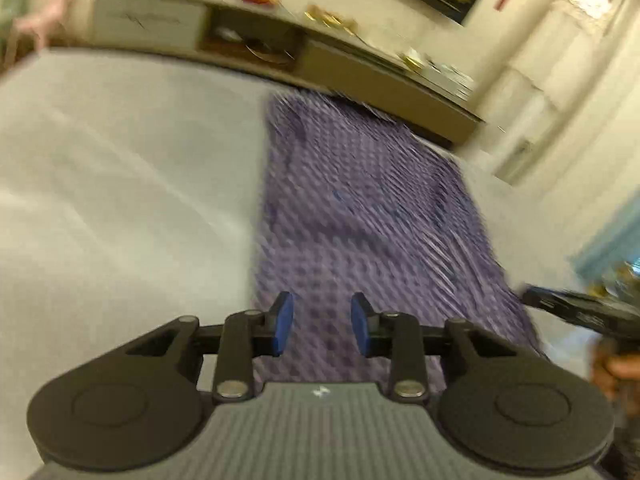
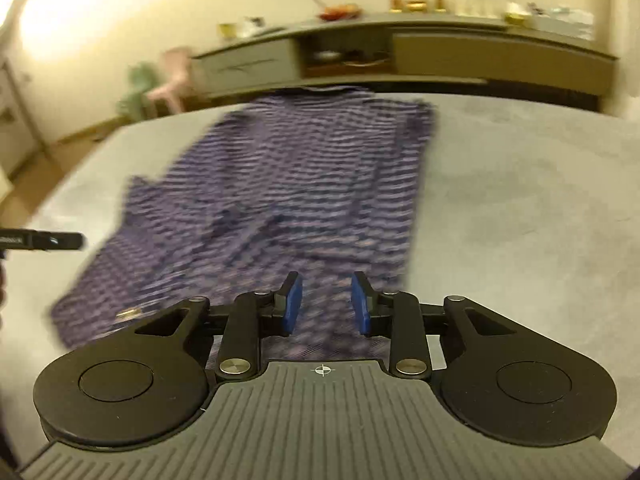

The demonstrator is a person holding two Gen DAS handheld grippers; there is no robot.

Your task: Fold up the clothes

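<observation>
Lying flat ahead of both grippers, purple striped garment, left gripper spread, right gripper spread

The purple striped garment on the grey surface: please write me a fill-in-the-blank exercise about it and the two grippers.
1. The purple striped garment lies spread on a ____ fabric surface.
2. The blue-padded left gripper has its jaws ____.
3. The blue-padded right gripper holds ____ between its pads.
4. The stripes of the garment are ____ in colour.

Missing words: grey; open; nothing; purple
</observation>
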